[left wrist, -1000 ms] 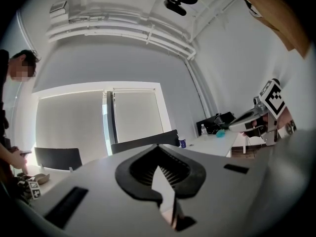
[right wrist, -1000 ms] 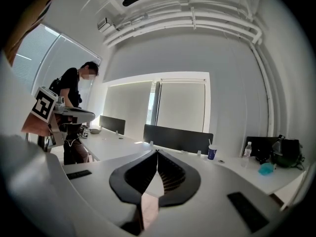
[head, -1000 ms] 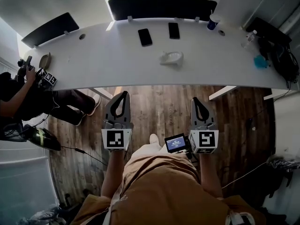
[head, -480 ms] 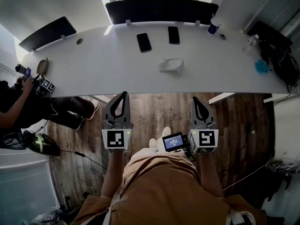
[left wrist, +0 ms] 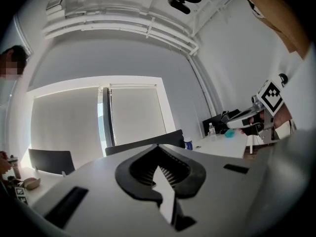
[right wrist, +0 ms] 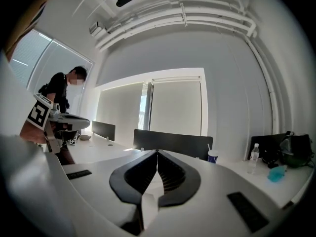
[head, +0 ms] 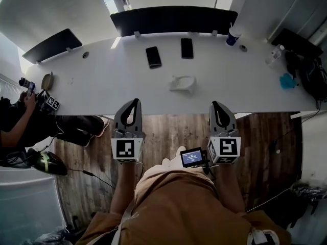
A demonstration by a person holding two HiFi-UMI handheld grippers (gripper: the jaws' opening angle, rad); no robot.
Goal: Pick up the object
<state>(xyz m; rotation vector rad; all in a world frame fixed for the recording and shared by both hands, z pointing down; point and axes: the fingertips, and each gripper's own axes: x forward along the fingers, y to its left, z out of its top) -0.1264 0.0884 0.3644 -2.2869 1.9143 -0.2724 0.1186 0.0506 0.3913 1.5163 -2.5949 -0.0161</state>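
The white object (head: 182, 83) lay on the table (head: 102, 80), its longer side running crosswise; back from it toward the person, the right gripper (head: 215, 104) hung nearer than the left gripper (head: 134, 101), both clenched empty.

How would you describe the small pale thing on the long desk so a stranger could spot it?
Find the long white desk across the room, then the two black phones lying side by side near its far edge. Just nearer than them, about mid-desk, sits the white object. It is the only rounded, raised thing there, and nearly desk-coloured, while the phones are flat and dark.
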